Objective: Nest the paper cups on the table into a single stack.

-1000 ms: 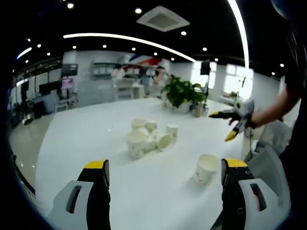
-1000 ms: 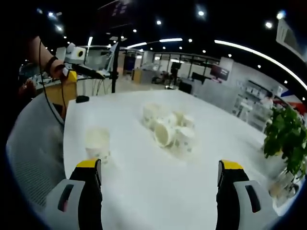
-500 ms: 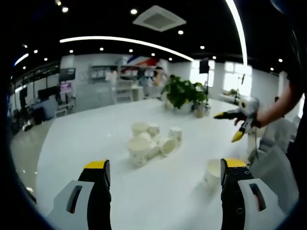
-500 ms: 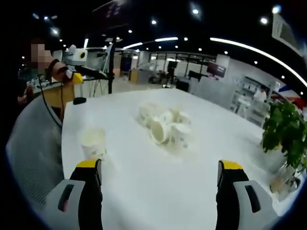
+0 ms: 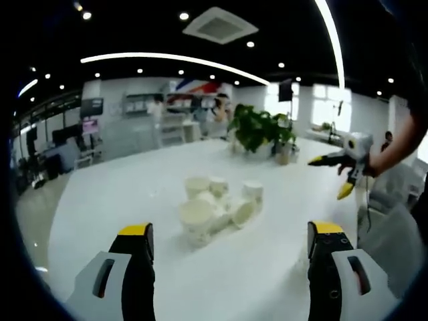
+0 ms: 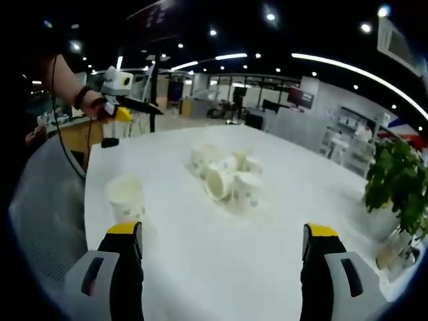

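The table looks like smooth white laminate with a soft sheen out ahead of the jaws, the cups are matt off-white paper, and the left gripper has glossy yellow-tipped plastic.

About 6 paper cups, 1 table, 1 potted plant.

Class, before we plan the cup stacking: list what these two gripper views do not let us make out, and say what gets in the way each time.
- Cup count in the cluster, left gripper view: cups overlap and blur together.
- Print on the lone cup, right gripper view: blurred and too small.
- Plant pot, right gripper view: cut off at the edge.
- Table near edge, left gripper view: hidden behind the left gripper.
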